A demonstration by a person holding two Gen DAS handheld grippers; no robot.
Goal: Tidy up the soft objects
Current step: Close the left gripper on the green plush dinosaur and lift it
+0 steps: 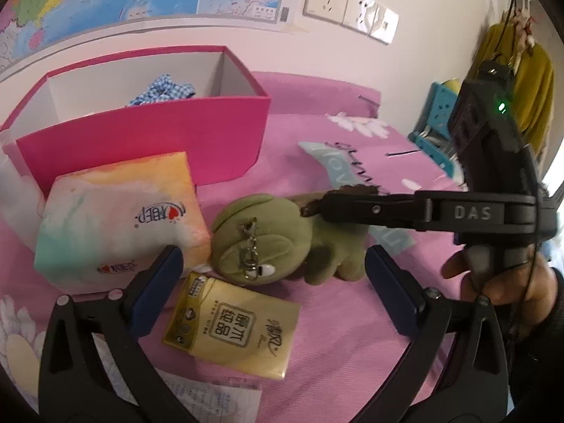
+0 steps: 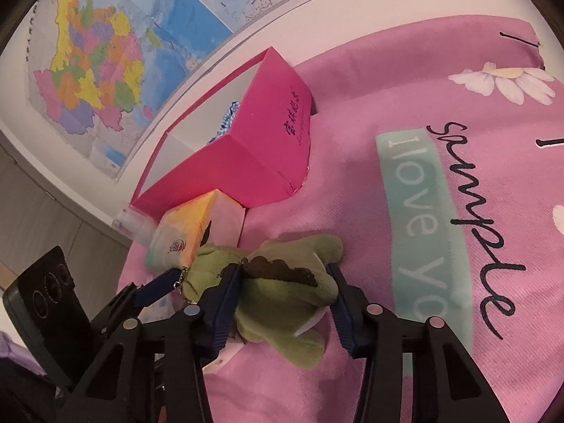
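Softly rounded green plush toy (image 2: 282, 299) sits between right gripper (image 2: 282, 303) pads

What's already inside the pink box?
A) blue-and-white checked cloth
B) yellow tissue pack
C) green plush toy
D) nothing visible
A: the left wrist view shows blue-and-white checked cloth lying inside the pink box, while the green plush toy and yellow tissue pack lie outside on the bedspread.

Open pink cardboard box (image 1: 141, 137) sits at back on pink printed bedsheet (image 1: 335, 317), blue checked cloth (image 1: 164, 90) inside. Pastel soft tissue pack (image 1: 116, 218) just in front of box. Green plush toy (image 1: 282, 243) right of pack, touching it. Gold pocket-tissue packet (image 1: 232, 328) in front of toy.
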